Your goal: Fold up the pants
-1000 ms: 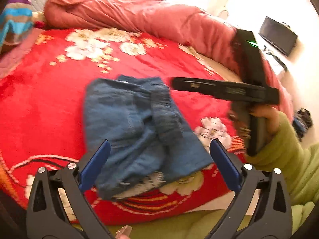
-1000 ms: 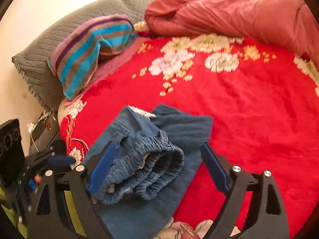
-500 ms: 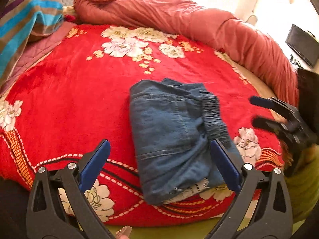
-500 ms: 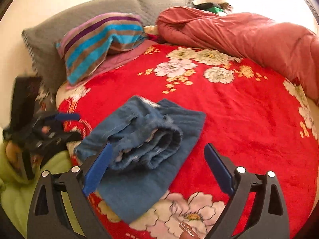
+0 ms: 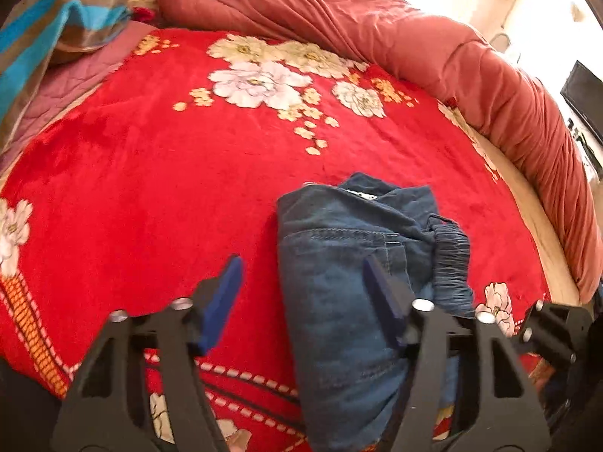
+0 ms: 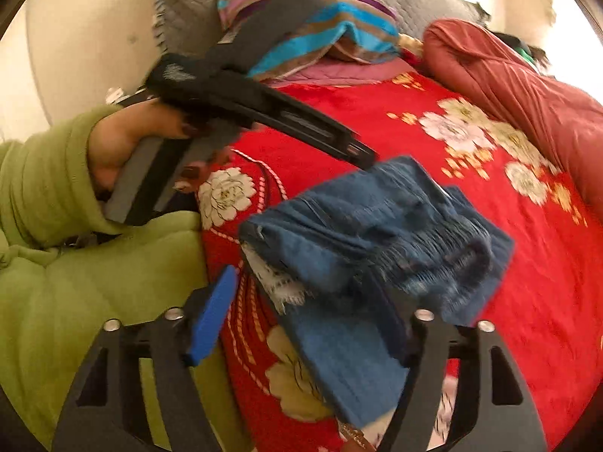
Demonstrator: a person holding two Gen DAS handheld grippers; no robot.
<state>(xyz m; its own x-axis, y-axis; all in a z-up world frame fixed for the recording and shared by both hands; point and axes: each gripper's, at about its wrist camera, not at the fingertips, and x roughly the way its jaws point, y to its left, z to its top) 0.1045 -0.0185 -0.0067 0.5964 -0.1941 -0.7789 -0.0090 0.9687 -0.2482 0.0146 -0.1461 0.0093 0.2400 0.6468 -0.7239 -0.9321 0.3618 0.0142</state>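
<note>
Lying on a red floral blanket [image 5: 150, 158], folded blue jeans [image 5: 350, 263] are seen under the left gripper [image 5: 301, 293]'s right finger. A striped pillow [image 6: 331, 26] and rolled quilt [image 5: 377, 34] are seen beyond. Both grippers' jaws are closing, unclamped; the right gripper [image 6: 301, 301] is held above the jeans' frayed hem.
</note>
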